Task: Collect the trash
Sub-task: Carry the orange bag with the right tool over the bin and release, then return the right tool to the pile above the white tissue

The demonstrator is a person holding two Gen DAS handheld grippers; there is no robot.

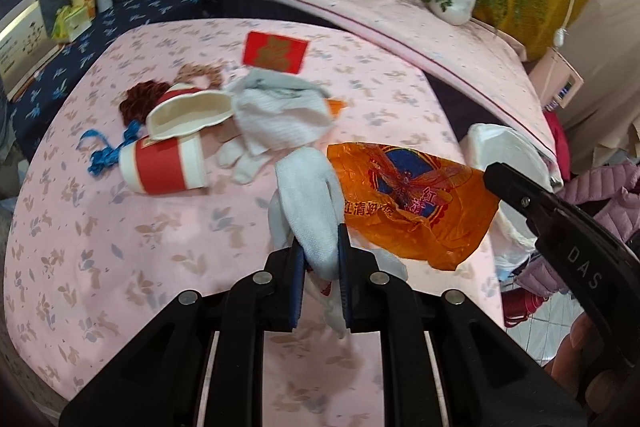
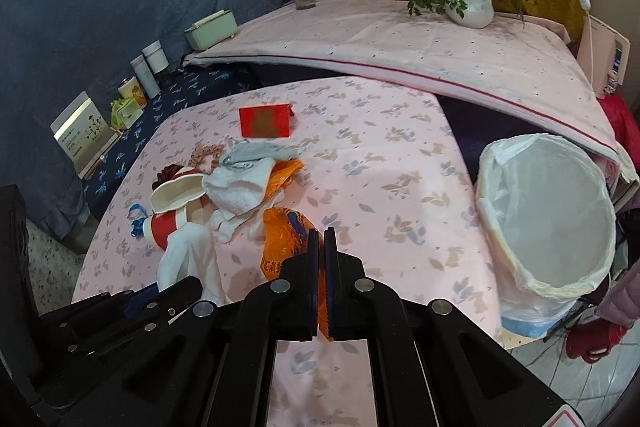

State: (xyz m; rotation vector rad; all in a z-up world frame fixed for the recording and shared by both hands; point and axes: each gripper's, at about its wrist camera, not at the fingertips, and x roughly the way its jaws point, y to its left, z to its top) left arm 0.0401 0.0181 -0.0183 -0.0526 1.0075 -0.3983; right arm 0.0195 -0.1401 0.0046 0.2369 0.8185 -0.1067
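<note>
While both grippers hang above the pink flowered tablecloth [image 2: 400,163], each already has its load. The left gripper [image 1: 320,247] is clenched on a white cloth glove [image 1: 308,195], which droops from between its blue pads, and the right gripper [image 2: 321,251] is clamped tight on the edge of the orange plastic bag [image 2: 284,231] — the thin film shows pinched between the pads in the right wrist view. The lined waste bin [image 2: 548,223] stands open at the table's right edge, apart from both grippers.

The step in hand looks like carrying these two pieces to the bin. To do it well, keep both grips closed until each piece hangs fully over the bin's mouth; the bag is light and billowy, so it should be lowered inside the rim before release, or it may drift onto the cloth. The glove's dangling end could snag the liner's folded edge — bring it in from above, not across the rim.

Still on the table, in a heap, lie two red-and-white paper cups [image 1: 168,167], a crumpled white and grey cloth [image 1: 280,111], a blue ribbon [image 1: 104,155] and a red envelope [image 1: 276,53] further back.
</note>
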